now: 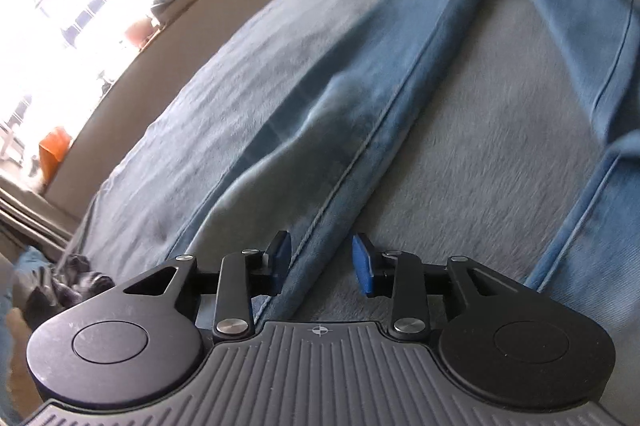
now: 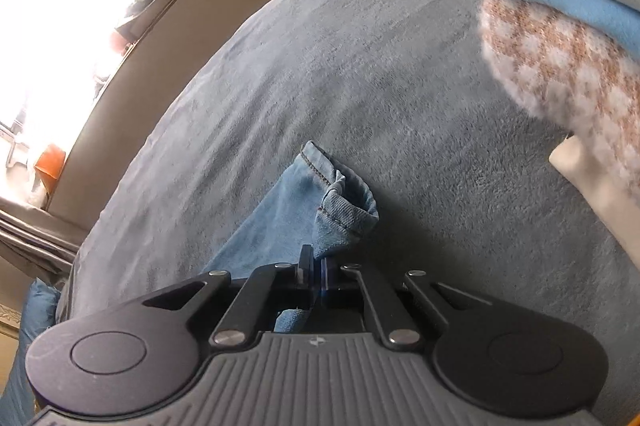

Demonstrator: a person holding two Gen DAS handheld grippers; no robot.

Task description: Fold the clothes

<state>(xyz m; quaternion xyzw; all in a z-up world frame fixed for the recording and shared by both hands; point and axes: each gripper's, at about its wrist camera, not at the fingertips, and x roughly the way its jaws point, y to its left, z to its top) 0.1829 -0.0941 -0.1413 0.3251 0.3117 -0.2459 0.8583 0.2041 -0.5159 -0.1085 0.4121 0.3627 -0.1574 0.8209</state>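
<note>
- Left wrist view: your left gripper (image 1: 321,266) stands released, its blue pads (image 1: 362,264) spread on either side of a seamed edge of the jeans (image 1: 352,97).
- The jeans lie stretched across the grey-blue blanket (image 1: 472,153), one leg running toward the far edge, the other at the right.
- Your right gripper (image 2: 316,272) is clenched on the hem of a jeans leg (image 2: 320,201), the cuff bunched just ahead of its jaws.
- Folded clothes (image 2: 560,37) sit stacked at the upper right.
</note>
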